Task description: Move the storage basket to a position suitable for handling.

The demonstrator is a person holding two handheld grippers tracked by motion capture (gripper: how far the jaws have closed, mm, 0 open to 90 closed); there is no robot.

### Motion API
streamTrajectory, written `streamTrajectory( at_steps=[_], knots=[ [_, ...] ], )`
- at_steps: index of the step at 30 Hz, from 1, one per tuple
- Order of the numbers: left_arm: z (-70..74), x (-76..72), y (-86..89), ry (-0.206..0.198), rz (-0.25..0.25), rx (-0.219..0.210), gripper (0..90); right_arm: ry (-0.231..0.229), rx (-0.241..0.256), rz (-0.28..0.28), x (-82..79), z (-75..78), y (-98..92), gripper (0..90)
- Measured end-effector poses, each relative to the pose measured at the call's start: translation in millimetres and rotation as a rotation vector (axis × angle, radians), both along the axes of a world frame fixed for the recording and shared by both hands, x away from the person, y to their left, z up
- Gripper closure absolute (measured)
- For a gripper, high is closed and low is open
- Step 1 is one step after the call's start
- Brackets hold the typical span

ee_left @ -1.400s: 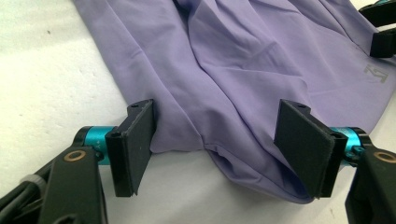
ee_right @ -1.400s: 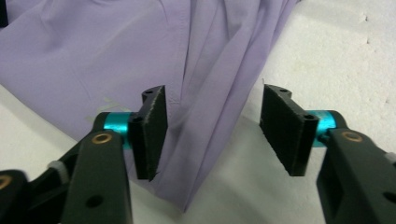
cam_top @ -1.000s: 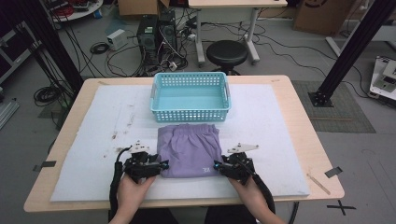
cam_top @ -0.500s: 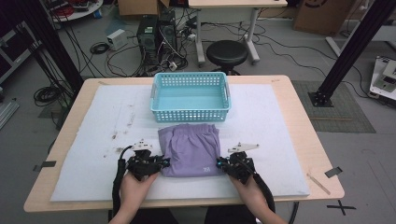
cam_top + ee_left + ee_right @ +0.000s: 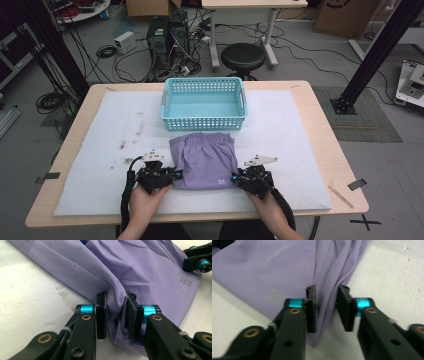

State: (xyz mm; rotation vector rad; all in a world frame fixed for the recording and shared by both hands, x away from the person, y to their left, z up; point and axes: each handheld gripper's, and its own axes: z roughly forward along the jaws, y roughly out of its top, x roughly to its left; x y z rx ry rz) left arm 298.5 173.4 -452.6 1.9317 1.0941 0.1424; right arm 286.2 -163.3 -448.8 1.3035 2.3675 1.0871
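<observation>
A purple garment (image 5: pixel 205 160) lies folded on the white mat, just in front of a teal basket (image 5: pixel 204 122). My left gripper (image 5: pixel 176 176) is at the garment's lower left edge and my right gripper (image 5: pixel 233 178) at its lower right edge. In the left gripper view the jaws (image 5: pixel 116 312) are shut on a bunched fold of the purple garment (image 5: pixel 137 270). In the right gripper view the jaws (image 5: pixel 327 307) pinch the upright folds of the garment's (image 5: pixel 262 272) edge, with a sliver of mat showing beside one pad. A small grey logo (image 5: pixel 274 298) sits near that edge.
The empty teal basket stands at the middle back of the white mat (image 5: pixel 300 150). Dark smudges (image 5: pixel 122 145) mark the mat to the left. Beyond the table are a black stool (image 5: pixel 243 56), cables and a computer tower (image 5: pixel 160 32). A tape strip (image 5: pixel 340 196) lies at the right front corner.
Both grippers have slid inward from beside the garment onto its lower side edges. The garment's lower corners now look slightly gathered.
</observation>
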Motion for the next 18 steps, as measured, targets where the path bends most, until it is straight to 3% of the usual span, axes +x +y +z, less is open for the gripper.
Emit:
streamTrajectory(
  at_steps=[5,18],
  knots=[
    [-0.2,1.8,-2.6,0.004,-0.009,-0.005,76.1,0.009,0.007,0.020,0.4,0.9,1.0,85.8],
    [-0.2,7.2,-23.5,0.001,-0.069,-0.001,79.2,0.019,0.015,0.000,0.1,3.6,-12.2,88.2]
  ],
)
